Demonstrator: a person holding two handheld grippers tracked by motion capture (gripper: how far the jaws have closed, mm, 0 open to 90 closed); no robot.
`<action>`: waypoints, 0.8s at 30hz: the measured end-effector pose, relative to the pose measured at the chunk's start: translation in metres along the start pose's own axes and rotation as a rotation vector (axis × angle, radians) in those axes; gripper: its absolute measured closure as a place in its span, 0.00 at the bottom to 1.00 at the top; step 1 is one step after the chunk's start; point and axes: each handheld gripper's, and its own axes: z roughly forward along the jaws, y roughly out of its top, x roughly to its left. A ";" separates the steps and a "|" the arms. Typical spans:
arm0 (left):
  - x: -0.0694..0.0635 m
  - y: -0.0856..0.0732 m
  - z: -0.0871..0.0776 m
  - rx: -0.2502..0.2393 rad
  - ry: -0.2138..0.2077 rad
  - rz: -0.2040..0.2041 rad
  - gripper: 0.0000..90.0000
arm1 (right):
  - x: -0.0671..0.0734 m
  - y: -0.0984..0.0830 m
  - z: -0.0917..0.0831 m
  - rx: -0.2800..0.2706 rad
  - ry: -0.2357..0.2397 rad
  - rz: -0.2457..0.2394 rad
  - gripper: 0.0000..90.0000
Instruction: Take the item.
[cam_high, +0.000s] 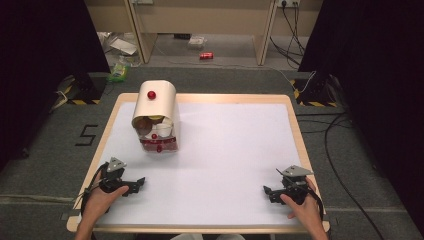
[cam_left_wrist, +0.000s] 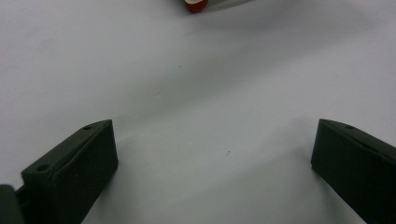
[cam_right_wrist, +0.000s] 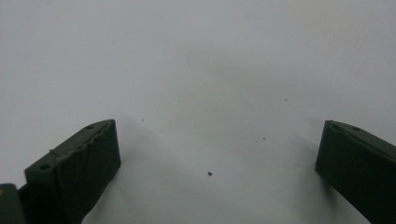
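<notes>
Plainly, the left claw rests on the bench near its front left corner, jaws spread wide with nothing between them. Nearest it, towards the far left, stands the cream container with a red knob on top and an open front. Approached too fast, that light-looking box could be shoved or tipped, I judge, spilling its contents. What sits inside is hard to make out: pale and reddish shapes in shadow. The left gripper view cuts off a red thing at its top edge. The right claw lies front right, equally wide and empty.
</notes>
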 end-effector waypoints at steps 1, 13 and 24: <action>0.000 0.000 0.000 -0.002 0.000 -0.002 0.00 | 0.000 0.000 0.000 0.000 -0.001 0.000 0.00; -0.001 0.000 0.000 0.000 0.004 0.003 0.00 | 0.000 0.000 0.000 0.000 -0.002 0.000 0.00; -0.003 0.003 -0.005 -0.037 -0.034 0.017 0.18 | 0.000 0.000 0.000 0.001 -0.003 -0.001 0.00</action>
